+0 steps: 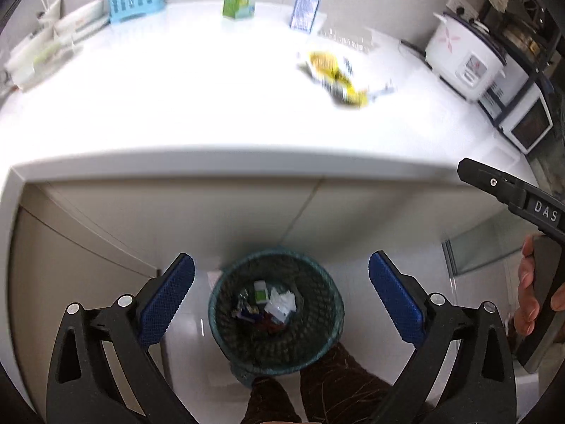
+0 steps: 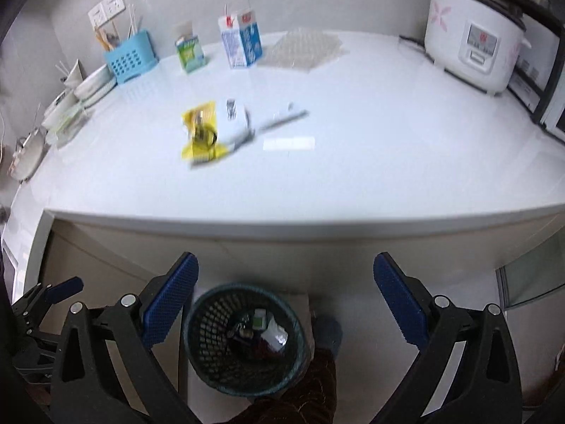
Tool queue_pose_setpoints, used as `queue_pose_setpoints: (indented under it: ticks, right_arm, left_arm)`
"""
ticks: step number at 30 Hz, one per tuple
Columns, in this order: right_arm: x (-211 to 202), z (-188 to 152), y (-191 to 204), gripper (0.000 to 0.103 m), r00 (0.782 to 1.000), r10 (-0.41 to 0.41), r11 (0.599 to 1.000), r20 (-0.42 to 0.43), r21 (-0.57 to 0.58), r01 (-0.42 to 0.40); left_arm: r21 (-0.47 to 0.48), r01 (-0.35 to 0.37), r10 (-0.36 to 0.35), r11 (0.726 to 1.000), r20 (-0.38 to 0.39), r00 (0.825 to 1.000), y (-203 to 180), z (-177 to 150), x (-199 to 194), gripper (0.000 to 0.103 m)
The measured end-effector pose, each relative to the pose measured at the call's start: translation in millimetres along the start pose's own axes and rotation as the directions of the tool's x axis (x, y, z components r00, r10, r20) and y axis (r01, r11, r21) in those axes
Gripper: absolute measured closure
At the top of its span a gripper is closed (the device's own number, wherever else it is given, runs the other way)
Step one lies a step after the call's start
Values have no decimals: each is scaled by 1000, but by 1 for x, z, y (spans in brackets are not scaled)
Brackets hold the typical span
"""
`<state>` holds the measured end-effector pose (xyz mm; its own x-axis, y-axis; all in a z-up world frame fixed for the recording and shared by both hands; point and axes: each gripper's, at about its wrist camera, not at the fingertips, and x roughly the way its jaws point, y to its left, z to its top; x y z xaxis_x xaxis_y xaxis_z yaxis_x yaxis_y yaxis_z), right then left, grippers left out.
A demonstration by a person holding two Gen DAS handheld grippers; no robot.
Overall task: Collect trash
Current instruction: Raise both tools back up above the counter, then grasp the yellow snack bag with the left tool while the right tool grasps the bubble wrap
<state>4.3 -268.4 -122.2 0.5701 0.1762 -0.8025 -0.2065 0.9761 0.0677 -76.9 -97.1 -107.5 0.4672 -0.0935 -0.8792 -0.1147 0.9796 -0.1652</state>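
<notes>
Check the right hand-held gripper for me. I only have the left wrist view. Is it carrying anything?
Observer: No. The right hand-held gripper is open with nothing between its pads, and the mesh trash bin shows below it.
Operator: Any trash still out besides the yellow wrapper?
Observer: Yes. A white strip lies to its right, apart from it.
Operator: Is the wrapper lying alone?
Observer: No. A white packet with a barcode lies against its right side.

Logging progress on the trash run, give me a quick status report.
Left tongs and right tongs open, empty. Bin below holds scraps. Yellow wrapper on counter. Nothing blocking.
</notes>
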Motion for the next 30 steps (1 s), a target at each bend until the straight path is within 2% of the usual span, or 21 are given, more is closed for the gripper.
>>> queue_pose_setpoints:
  ticks: [6,11,13,21,30]
  right_arm:
    - [-8,49,-17,8,999,-38,999,23,40,37]
    - [-6,84,-33,8,997,-76,993,12,90,74]
    - [-4,96,-39,8,996,-89,991,6,106,88]
    - [23,140,-56,8,993,-110,986,-49,121,115]
    - [75,191,-58,8,990,-90,990,-106,96,101]
  left_arm:
    - [4,-24,24,1000,46,999,-19,50,-24,6]
    - [-2,-87,87,996,68,994,-32,91,-22,6]
    - [-8,-89,89,996,62,994,-35,107,-19,6]
    - [-47,-96,96,994,0,995,-52,154,26,6]
    - [-71,-125,120,990,-79,990,-57,182,85,7]
